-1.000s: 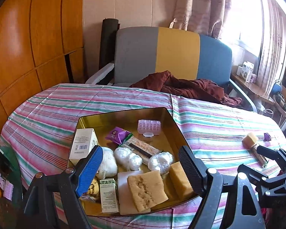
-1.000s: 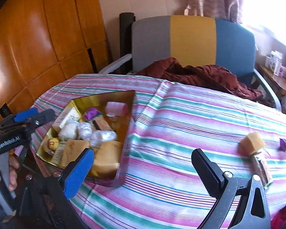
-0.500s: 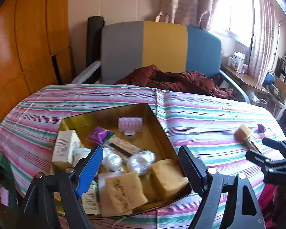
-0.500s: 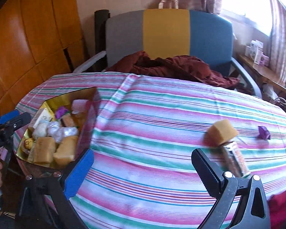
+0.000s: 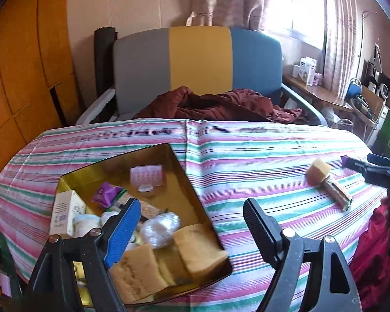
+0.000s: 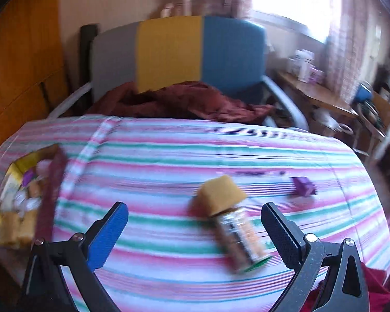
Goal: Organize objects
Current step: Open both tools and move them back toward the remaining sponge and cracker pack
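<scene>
A gold tray [image 5: 111,165] sits on the striped tablecloth at lower left. It holds yellow sponges [image 5: 135,270], foil-wrapped balls [image 5: 160,228], a pink block [image 5: 147,176], a purple packet [image 5: 106,195] and a white box [image 5: 65,210]. My left gripper [image 5: 191,208] stands open over the tray's right corner, holding nothing. My right gripper [image 6: 193,208] is open and low over the table. A loose yellow sponge [image 6: 221,191] and a wrapped snack bar [image 6: 240,236] lie between and just beyond its fingers. A small purple piece [image 6: 304,186] lies further right.
A grey, yellow and blue armchair [image 5: 200,59] with a dark red cloth [image 5: 221,104] stands behind the table. A side table with boxes [image 5: 308,71] is at the right under the window. The right gripper's dark fingers [image 5: 377,171] show at the table's right edge.
Both views have swung to the right. The right gripper has closed in on the loose sponge and snack bar; the tray has slid to the left edge of its view. Both grippers stay open.
</scene>
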A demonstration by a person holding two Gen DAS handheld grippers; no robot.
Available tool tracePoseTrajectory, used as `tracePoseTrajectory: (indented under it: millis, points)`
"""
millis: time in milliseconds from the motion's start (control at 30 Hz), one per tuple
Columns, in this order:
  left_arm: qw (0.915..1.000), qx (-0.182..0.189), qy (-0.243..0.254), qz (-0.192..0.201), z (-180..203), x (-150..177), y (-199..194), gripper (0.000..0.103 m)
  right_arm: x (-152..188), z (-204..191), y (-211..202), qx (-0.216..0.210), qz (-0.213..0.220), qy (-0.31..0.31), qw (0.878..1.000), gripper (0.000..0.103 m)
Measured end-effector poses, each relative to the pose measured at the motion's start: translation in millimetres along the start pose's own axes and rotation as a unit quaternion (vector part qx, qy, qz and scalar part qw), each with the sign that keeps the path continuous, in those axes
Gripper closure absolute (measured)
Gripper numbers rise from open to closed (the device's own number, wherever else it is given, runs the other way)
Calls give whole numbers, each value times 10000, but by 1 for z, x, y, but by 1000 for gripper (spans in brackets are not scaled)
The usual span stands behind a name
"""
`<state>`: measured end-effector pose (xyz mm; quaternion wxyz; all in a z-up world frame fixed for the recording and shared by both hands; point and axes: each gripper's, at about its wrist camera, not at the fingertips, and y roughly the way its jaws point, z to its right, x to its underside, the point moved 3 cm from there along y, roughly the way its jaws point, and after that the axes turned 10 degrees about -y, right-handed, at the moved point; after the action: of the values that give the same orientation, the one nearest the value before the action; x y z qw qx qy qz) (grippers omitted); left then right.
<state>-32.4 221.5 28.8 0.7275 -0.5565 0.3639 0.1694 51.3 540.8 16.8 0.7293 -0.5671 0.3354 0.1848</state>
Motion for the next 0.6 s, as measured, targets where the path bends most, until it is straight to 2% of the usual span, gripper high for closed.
tracePoseTrajectory:
  millis: [67, 167, 233, 300, 467, 600]
  points:
    - [9999, 98, 38, -43, 9, -2, 3, 21, 7, 27, 10, 193, -15, 388, 9991, 0]
    - [9996, 199, 168, -113, 25, -3, 10, 21, 26, 59, 21, 259, -70, 1092, 9937, 0]
    - [9989, 329, 260, -214, 36, -2, 17, 21, 41, 83, 30, 336, -313, 1742, 9836, 0]
    - [9979, 418, 378, -306, 51, 0, 25, 21, 47, 99, 30, 342, -297, 2168, 9752, 0]
    - [9930, 727, 594, -714, 85, 8, 48, 24, 64, 125, 29, 505, -431, 2822, 9570, 0]
    - [9871, 999, 702, -1037, 113, 12, 67, 25, 69, 129, 37, 387, -604, 3015, 9508, 0]
